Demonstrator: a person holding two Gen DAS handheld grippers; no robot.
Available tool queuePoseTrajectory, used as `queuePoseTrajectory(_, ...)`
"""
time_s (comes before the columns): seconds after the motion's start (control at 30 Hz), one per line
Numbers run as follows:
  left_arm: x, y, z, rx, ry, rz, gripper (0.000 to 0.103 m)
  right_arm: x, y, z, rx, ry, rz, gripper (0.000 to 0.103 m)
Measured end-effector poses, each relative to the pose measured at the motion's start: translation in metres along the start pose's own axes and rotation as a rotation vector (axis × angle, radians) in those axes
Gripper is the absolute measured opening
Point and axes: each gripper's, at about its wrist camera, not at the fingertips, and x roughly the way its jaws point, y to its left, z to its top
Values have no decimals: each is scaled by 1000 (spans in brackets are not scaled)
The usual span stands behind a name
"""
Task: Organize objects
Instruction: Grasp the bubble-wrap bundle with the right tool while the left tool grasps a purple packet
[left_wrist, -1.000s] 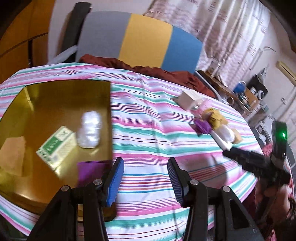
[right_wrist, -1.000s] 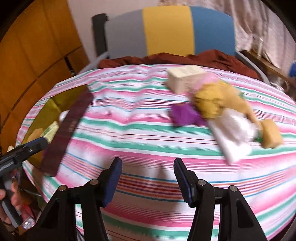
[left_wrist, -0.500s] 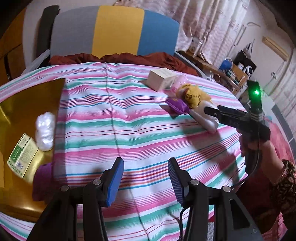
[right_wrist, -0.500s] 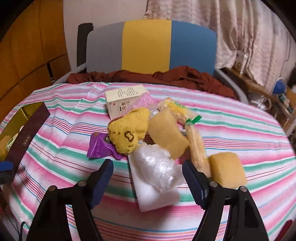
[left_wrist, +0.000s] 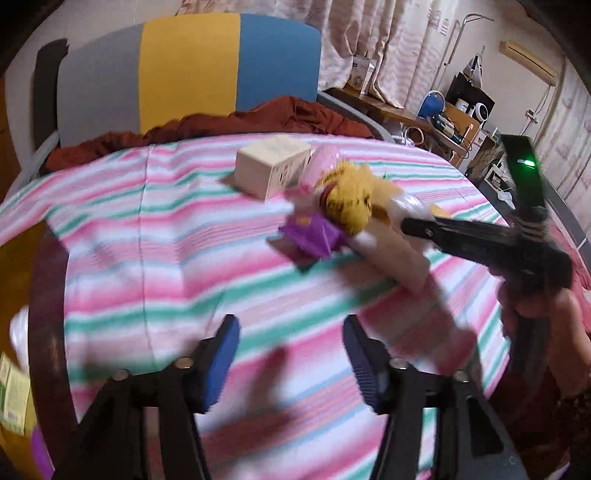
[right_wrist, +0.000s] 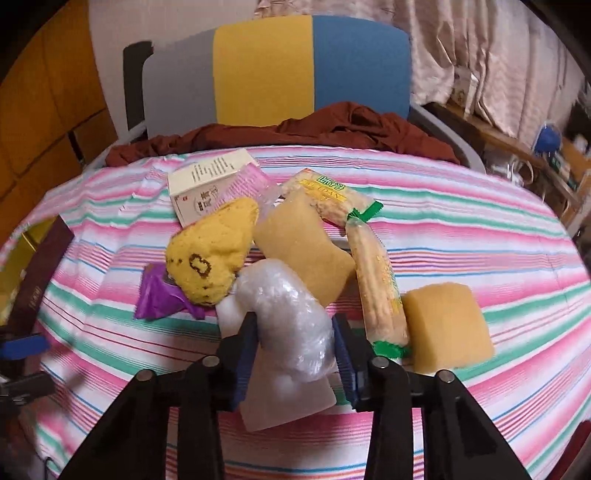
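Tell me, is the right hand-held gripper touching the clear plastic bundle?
Touching. In the right wrist view the closing right hand-held gripper has both blue pads against the sides of the clear plastic bundle.

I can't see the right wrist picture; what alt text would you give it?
The right claw, its jaws closing, straddles a clear bubble-wrap bundle lying on a white block at the near edge of a pile on a striped tablecloth. Around it lie a yellow sponge, purple packet and bagged corn cob.

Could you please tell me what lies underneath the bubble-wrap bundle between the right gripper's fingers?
A white foam block lies under the bubble-wrap bundle. Anything beneath the block is hidden.
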Motion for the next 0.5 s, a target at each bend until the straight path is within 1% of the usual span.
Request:
queuePoseTrajectory(0.07, 8, -2, 10, 9, -7, 2, 74, -7, -5, 1, 35, -5, 24, 38)
queuePoseTrajectory(0.17, 24, -7, 22, 48, 3, 13, 74, -17, -11, 3, 70, -22, 46, 38)
queuePoseTrajectory(0.27, 42, -13, 32, 97, 18, 38, 75, -24, -15, 4, 97, -37, 72, 38)
queuePoseTrajectory(0.4, 64, -17, 42, 126, 47, 56, 75, -27, -13, 7, 87, -52, 77, 38)
queuePoseTrajectory(0.5, 76, -22, 49, 153, 49, 73, 75, -28, -13, 8, 87, -55, 87, 38)
